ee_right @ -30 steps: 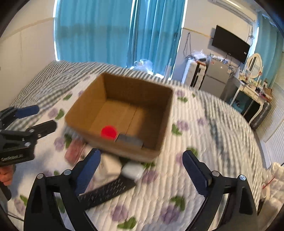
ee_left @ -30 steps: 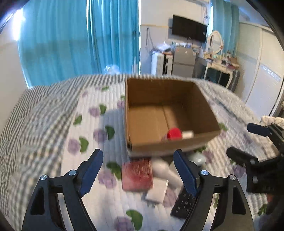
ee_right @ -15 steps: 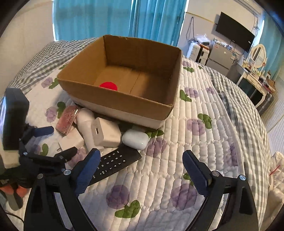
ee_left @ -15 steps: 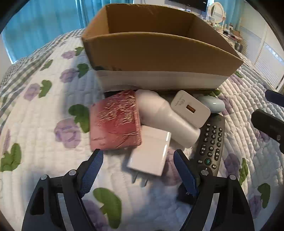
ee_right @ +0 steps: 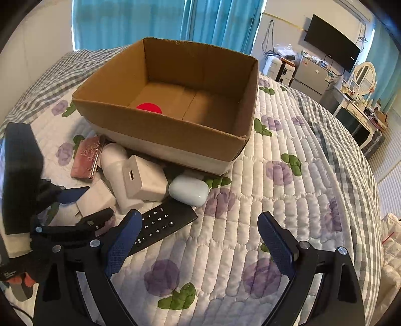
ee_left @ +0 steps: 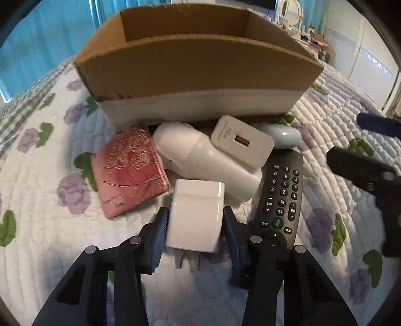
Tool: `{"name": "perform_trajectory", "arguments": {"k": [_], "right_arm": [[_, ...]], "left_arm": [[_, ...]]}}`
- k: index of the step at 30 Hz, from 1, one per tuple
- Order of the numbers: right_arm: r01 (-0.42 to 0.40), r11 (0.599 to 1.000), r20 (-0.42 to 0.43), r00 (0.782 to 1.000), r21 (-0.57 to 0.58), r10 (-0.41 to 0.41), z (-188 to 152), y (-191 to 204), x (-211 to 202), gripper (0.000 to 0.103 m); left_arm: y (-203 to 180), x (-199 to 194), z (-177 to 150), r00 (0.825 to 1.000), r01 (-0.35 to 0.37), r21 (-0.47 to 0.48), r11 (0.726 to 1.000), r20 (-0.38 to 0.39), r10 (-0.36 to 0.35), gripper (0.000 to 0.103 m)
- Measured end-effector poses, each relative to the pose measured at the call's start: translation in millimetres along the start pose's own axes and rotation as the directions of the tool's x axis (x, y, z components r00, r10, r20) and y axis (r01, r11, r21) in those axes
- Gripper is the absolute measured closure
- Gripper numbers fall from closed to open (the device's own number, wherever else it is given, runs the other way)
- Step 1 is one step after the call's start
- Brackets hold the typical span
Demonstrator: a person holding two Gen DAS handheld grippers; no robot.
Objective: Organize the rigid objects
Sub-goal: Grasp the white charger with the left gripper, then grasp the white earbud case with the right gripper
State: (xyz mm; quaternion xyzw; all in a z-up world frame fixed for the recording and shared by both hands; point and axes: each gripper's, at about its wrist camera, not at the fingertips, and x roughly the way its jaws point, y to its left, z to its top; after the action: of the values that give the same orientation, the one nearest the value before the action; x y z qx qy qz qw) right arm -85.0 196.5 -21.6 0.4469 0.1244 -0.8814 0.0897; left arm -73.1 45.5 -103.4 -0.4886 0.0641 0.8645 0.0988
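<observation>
1. Quilted bedding (ee_right: 288,190) with purple flowers and green leaves carries our work, with teal curtains (ee_right: 160,22) behind it at twelve o'clock in the right wrist view.
2. We see an open cardboard box (ee_right: 175,130) on the quilt; a red round object (ee_right: 149,108) lies on its floor near the front wall.
3. Our clutter sits just in front of the box. In the left wrist view, a pink foil-wrapped packet (ee_left: 129,173) lies at nine o'clock of the pile, touching a white bottle-shaped item (ee_left: 205,160).
4. A white charger with an orange port (ee_left: 241,144) rests on top of that bottle-shaped item.
5. A pale blue earbud case (ee_left: 285,136) lies at two o'clock of the pile, just beside the charger.
6. A black remote control (ee_left: 282,198) lies at three o'clock, its buttons facing up.
7. Our left gripper (ee_left: 195,228) is closing on a white plug adapter (ee_left: 196,215); the adapter sits between the blue pads, both pads look to be against its sides, and its prongs point back toward us.
8. Our right gripper (ee_right: 198,247) hangs above bare quilt with its jaws wide and nothing between them; its left finger overlaps the remote's near end in the right wrist view.
9. From the right wrist view, the left gripper shows at eight o'clock, low over the pile.
</observation>
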Motion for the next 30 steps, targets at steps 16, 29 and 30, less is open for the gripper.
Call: {"name": "perform_trajectory", "arguments": {"k": [16,29,30], "right_arm": [[-0.057,0.993,-0.069,0.996,0.099,0.064,17,-20,37,0.009],[-0.024,0.992,-0.138,0.99,0.124,0.041,31,-13,91,0.028],[-0.025,0.991,-0.141,0.989,0.132,0.043,31,-14,93,0.03]], "left_arm": [[35,-67,15,0.968,-0.079,-0.145,0.986,0.226,0.111,0.061],[52,-54,13,0.975,-0.093,-0.182,0.979,0.183,0.126,0.061],[52,-53,13,0.976,-0.093,-0.181,0.979,0.179,0.126,0.061]]}}
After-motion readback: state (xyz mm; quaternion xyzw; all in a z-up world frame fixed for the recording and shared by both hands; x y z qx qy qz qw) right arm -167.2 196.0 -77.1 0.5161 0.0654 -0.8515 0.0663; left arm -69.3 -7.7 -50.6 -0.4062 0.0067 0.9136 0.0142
